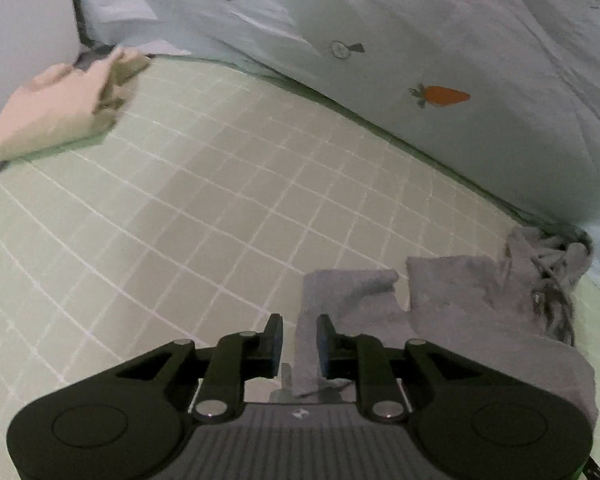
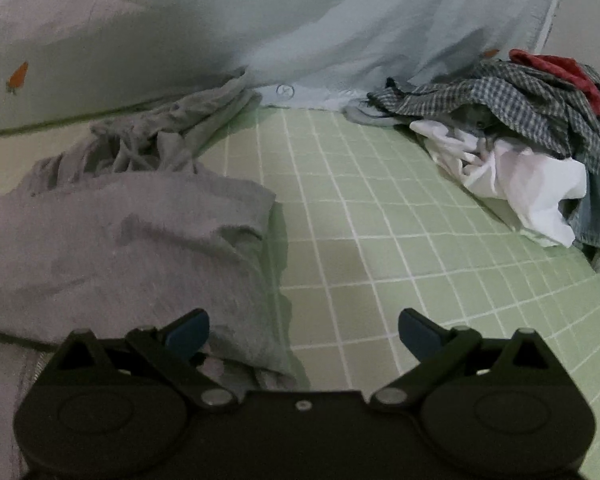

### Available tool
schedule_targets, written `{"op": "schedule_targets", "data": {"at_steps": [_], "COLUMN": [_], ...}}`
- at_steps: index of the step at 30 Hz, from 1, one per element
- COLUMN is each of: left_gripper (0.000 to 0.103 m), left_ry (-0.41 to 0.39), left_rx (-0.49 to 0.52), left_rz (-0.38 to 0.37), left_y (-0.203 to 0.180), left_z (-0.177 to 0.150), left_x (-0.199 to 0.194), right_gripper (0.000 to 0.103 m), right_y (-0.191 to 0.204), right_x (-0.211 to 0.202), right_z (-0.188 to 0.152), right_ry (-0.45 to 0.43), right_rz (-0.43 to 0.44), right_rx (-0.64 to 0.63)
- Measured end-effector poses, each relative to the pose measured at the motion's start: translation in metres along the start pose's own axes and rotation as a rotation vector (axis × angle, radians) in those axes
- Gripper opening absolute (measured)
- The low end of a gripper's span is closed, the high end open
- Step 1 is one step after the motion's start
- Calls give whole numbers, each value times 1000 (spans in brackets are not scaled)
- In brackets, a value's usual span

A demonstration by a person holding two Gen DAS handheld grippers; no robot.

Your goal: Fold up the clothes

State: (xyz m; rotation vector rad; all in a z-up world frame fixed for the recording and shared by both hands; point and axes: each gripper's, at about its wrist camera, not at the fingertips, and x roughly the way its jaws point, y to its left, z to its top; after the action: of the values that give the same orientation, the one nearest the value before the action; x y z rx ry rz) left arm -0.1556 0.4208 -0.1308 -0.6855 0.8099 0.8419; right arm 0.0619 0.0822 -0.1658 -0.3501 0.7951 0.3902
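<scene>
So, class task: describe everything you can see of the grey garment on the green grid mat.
The grey garment looks like soft, slightly fuzzy knit. It lies crumpled and partly doubled over on the green grid mat, drawcords tangled at its far end near the pale blue bedding. The left gripper has a strip of its edge between narrowly parted fingers; the right gripper stands open beside it.

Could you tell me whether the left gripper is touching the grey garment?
Touching: in the left wrist view, the grey garment runs up between the left gripper jaws, which are closed against it.
</scene>
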Motion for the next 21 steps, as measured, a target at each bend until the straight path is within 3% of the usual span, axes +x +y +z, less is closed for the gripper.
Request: {"op": "schedule_targets", "data": {"at_steps": [4,7,13,17,20,21], "left_gripper": [36,41,44,44,32,15], "left_ry": [31,56,105,102,89,88], "left_rx": [58,104,197,207,208,213], "left_rz": [-45,-77,-142,-137,-127,-123], "left_y": [-14,-26,-49,-51,-51,-51], "left_z": [-6,-10,-18,-19,-17,-17], "left_x": [15,26,50,58,60,60], "right_gripper": [102,102,102,102,102,102], "right_y": [5,7,9,9,11,11], "right_x": [6,10,17,22,24,25], "right_z": [5,10,14,13,14,14], "right_ry": [15,25,46,66,72,72], "right_rz": [-2,4,-5,-12,-14,-13], "right_rx": [-20,-15,-17,-20,-34,-37]}}
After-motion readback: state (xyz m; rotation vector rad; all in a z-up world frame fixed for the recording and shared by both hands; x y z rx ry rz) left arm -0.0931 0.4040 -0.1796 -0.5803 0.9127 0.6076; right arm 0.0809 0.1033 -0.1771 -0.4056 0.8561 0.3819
